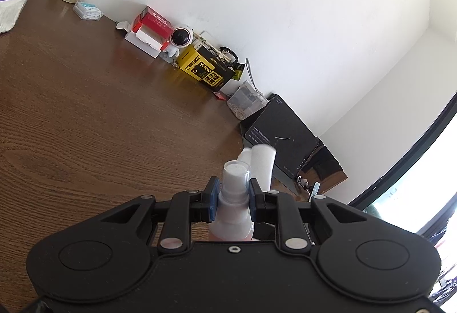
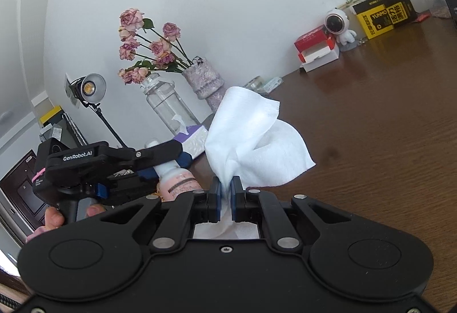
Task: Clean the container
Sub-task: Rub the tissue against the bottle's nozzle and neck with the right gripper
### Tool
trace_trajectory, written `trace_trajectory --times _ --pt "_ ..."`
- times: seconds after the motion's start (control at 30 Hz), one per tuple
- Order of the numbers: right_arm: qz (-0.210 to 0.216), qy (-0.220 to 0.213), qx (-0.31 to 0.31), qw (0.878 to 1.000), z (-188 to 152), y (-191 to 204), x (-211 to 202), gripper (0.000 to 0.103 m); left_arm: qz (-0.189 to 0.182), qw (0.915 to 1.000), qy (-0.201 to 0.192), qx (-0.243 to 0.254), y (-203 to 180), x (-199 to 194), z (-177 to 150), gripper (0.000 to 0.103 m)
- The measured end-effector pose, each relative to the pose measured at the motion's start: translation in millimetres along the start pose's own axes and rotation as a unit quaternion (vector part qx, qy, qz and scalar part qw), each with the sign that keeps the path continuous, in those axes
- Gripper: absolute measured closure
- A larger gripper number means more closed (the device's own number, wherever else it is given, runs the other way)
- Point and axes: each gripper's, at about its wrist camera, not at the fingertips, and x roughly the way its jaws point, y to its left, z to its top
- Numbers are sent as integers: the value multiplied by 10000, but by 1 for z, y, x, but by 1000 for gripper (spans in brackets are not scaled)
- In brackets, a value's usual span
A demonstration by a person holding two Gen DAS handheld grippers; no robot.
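While we hold both tools above the brown bench (image 1: 85, 119), our left gripper (image 1: 232, 196) is clenched on the neck of a small spray bottle (image 1: 234, 199), its blue pads pressing either side below the clear cap. Our right gripper (image 2: 225, 193) is clamped on a bunched white wipe (image 2: 251, 141), which fans out beyond the pads. From the right wrist we see the bottle (image 2: 178, 181) held up off the bench, just beside the wipe. Boxes (image 1: 205, 67) and a tablet (image 1: 281, 136) line the bench's far edge by the wall.
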Motion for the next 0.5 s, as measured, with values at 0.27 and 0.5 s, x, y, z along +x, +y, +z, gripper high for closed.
trace_trajectory --times 0.27,0.5 --pt "-67 48 16 10000 -7 -2 -4 96 52 10000 30 -3 -2 2 -1 82" --pt "111 16 -97 9999 2 10 2 96 76 9999 90 53 -5 5 -2 82"
